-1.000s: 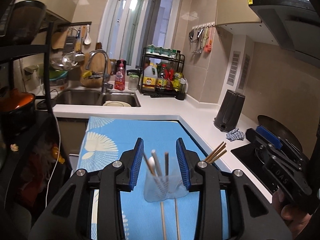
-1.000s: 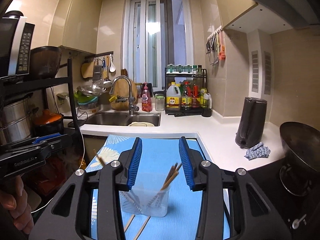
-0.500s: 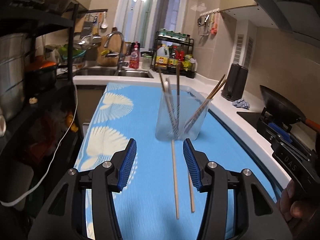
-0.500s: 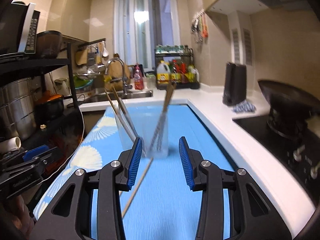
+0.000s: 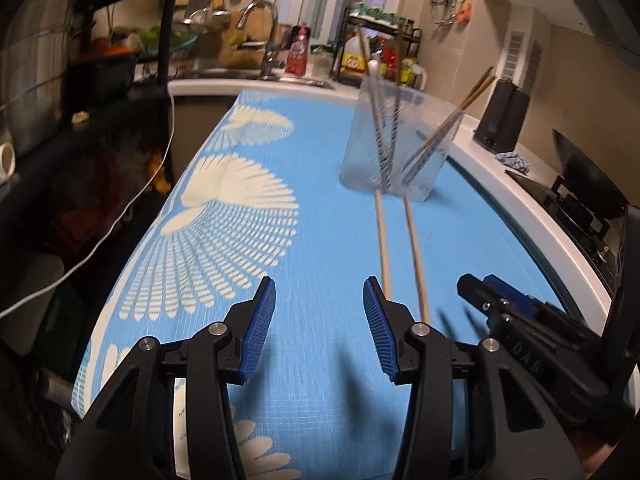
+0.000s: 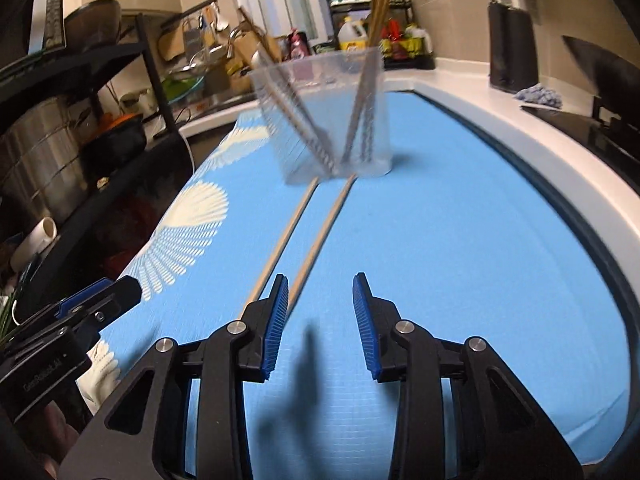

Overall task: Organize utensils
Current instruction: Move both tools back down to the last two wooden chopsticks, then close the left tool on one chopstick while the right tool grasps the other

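The bench (image 5: 320, 240), under its blue mat, carries a clear holder (image 5: 396, 140) with chopsticks already leaning inside. Two loose chopsticks (image 5: 382, 240) lie just before it, long axes running from the holder back toward the tongs, nearly parallel. Left tongs (image 5: 318, 304) stand partly open and narrowing, empty; right tongs (image 6: 320, 300) likewise, closing on nothing. Best approach — straddle one stick crosswise near its near end — then pinch squarely.

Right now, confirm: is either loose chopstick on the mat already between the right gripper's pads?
No: both chopsticks lie left of the right gripper, nothing between its closing pads.
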Tool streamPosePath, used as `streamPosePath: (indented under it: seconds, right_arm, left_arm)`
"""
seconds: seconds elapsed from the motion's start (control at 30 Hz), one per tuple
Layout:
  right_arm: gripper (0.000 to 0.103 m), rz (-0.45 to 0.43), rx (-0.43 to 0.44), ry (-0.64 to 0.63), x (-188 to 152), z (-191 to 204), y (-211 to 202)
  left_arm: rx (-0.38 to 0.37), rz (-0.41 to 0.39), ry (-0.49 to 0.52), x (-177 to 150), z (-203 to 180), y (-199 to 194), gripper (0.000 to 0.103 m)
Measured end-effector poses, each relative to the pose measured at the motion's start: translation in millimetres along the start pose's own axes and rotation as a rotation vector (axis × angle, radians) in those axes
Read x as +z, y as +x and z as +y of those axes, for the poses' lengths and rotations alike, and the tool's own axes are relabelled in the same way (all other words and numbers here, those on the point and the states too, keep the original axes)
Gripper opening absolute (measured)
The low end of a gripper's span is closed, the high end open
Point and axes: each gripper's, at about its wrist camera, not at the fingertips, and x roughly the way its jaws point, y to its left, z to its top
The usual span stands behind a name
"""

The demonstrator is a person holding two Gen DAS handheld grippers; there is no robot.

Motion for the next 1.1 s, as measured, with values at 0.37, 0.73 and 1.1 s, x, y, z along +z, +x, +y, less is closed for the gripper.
streamPosePath:
  seconds: [0.37, 0.73, 1.1]
  right_arm:
    - [0.036, 0.085, -0.020, -0.052, -12.5, 20.9, 28.0]
    - [0.008, 0.103, -0.068, -0.067, -11.8, 9.9, 20.5]
    - [0.007, 0.075, -0.094, -0.042, -20.0, -31.5, -2.4]
  left_arm:
    - [0.029, 0.010, -0.021, -4.2, 7.1, 5.1, 0.046]
    - [-0.023, 0.049, 0.011, -9.9, -4.3, 14.5, 0.046]
    - [-0.093, 0.058, 0.128, -25.6, -48.5, 32.1, 0.043]
